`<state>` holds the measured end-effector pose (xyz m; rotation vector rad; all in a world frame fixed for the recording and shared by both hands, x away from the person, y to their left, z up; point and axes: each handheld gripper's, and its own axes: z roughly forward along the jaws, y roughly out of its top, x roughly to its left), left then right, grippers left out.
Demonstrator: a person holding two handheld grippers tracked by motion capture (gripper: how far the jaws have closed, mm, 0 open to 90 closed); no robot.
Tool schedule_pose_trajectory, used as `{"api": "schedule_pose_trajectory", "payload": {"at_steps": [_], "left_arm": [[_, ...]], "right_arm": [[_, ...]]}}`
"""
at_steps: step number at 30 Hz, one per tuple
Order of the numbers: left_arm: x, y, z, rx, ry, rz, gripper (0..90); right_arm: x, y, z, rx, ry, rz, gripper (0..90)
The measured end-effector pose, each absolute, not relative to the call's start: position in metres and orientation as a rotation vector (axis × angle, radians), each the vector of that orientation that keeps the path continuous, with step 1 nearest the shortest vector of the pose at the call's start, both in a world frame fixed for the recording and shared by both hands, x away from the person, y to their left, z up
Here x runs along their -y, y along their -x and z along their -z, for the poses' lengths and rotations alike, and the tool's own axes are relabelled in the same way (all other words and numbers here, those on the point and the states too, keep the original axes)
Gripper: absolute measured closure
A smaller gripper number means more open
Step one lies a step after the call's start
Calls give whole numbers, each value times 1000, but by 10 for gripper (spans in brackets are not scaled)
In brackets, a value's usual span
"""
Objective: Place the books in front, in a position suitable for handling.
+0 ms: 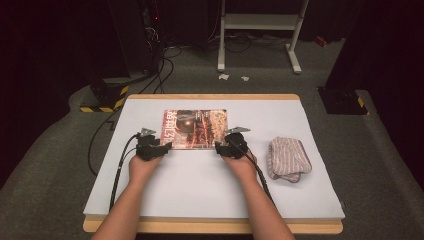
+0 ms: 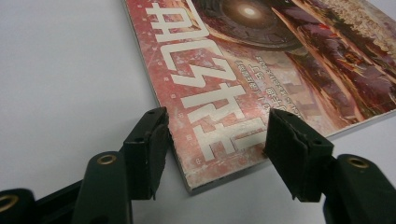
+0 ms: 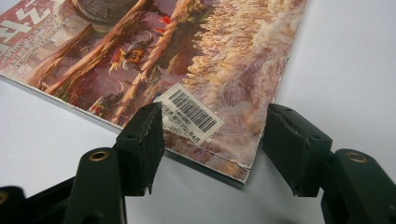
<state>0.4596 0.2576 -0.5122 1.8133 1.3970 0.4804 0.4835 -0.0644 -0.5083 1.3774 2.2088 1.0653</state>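
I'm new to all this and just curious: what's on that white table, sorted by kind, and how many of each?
Magazine: 1, lying flat, red cover.
Folded striped cloth: 1, at the right of the table.
Hand-held grippers: 2, the left gripper and the right gripper, each open at a near corner of the magazine.
Total: 4

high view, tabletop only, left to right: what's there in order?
left gripper → magazine → right gripper → folded striped cloth. Each gripper's open jaws sit at a near corner of the magazine, all on the white table cover.
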Motion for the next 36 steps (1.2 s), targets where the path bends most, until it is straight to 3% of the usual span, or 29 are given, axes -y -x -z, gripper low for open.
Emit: {"api": "schedule_pose_trajectory", "payload": {"at_steps": [14, 36], "left_arm": [[-257, -445, 512, -1385, -1838, -495, 428], [-230, -366, 509, -1288, -1936, -492, 430]], "right_arm": [[67, -470, 508, -2220, -1365, -1069, 421], [96, -387, 508, -2224, -1313, -1046, 422]]}}
